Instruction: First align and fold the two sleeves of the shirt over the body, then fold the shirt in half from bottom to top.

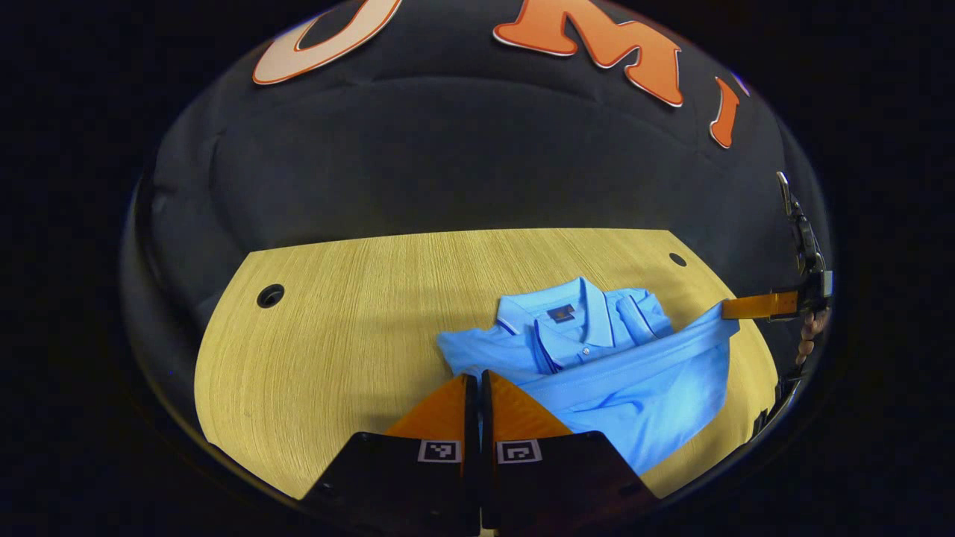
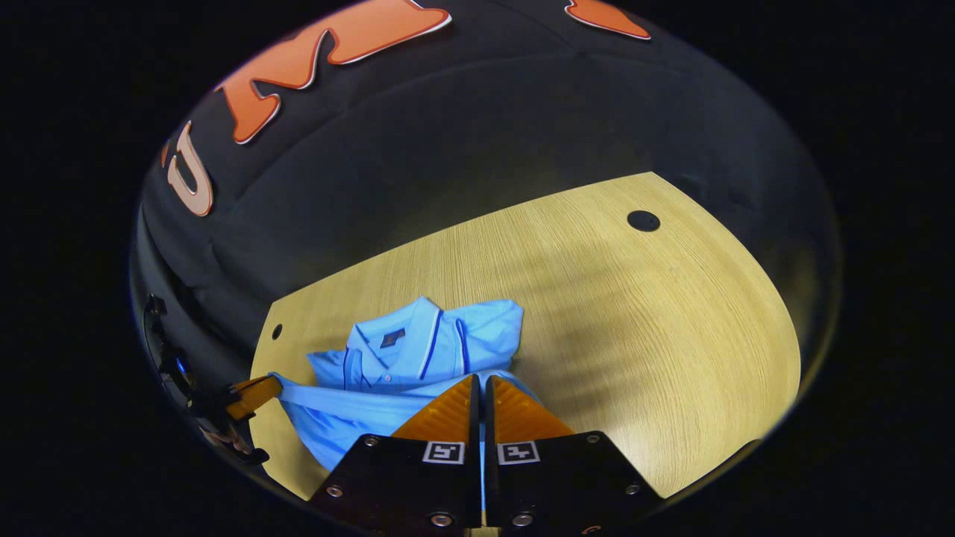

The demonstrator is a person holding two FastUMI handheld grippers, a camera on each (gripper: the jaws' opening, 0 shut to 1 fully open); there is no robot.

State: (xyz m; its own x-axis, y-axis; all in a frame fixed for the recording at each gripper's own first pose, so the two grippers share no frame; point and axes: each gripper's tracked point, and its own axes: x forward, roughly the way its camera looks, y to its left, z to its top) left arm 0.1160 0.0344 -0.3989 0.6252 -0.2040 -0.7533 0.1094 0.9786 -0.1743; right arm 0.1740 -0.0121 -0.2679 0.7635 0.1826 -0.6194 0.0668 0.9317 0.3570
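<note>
A light blue polo shirt (image 1: 597,350) lies collar-up on the wooden table (image 1: 358,321), its sleeves folded in over the chest. The bottom hem is lifted off the table and stretched as a band in front of the collar (image 1: 574,313). My left gripper (image 1: 478,377) is shut on one hem corner, with cloth between its fingers. My right gripper (image 1: 727,308) pinches the other corner at the right. In the right gripper view, the right gripper (image 2: 481,380) is shut on the hem of the shirt (image 2: 418,350), and the left gripper (image 2: 274,385) holds the far corner.
The table has round cable holes (image 1: 270,295) (image 1: 677,259) near its back corners, one also in the right gripper view (image 2: 643,221). A hand (image 1: 809,335) holds the right gripper. Bare tabletop (image 2: 634,335) spreads beside the shirt, with the booth's black cloth wall behind.
</note>
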